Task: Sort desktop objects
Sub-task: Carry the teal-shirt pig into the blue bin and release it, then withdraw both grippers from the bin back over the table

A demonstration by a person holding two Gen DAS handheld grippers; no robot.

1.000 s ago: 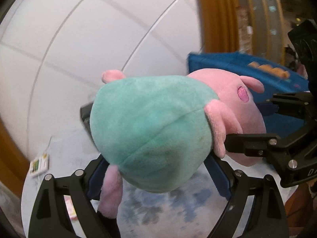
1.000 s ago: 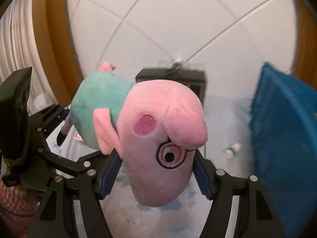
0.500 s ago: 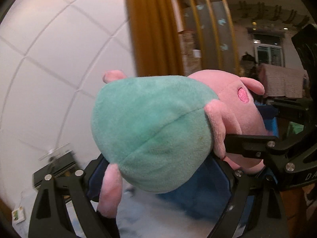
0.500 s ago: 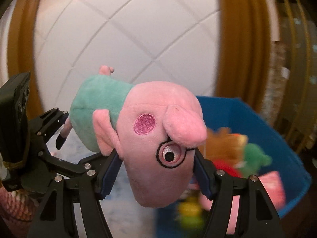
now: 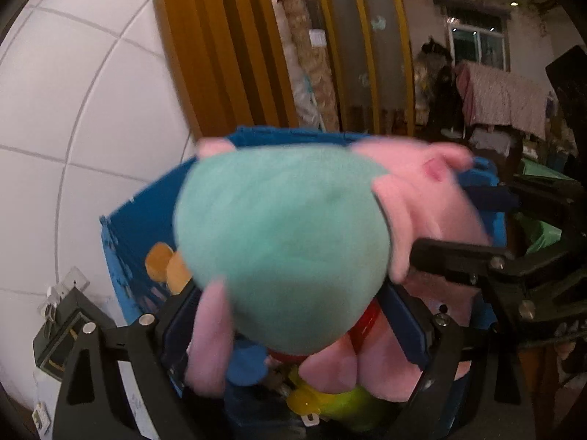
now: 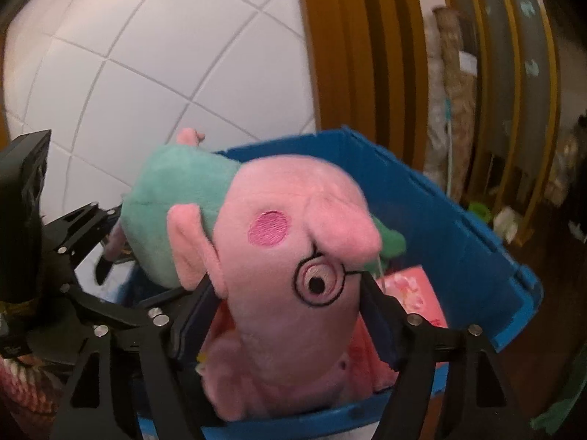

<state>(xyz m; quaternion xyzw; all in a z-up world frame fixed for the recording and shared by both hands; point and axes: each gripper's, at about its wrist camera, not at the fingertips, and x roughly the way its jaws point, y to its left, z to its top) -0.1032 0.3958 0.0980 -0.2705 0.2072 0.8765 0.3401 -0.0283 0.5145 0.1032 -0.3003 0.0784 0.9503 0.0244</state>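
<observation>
The left gripper (image 5: 293,315) clamps the plush pig (image 5: 286,249) by its green body. The right gripper (image 6: 286,311) brackets the pig's pink head; its jaws have just been opening, and whether the pads still press cannot be told. The pig hangs over the blue bin (image 6: 440,212), above toys inside.

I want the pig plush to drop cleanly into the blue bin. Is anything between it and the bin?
Nothing visible blocks it. The pig plush hangs over the open blue bin, with no lid. Other toys already lie inside, so it would land on them. The right hand-held gripper has just been opening around its head.
</observation>
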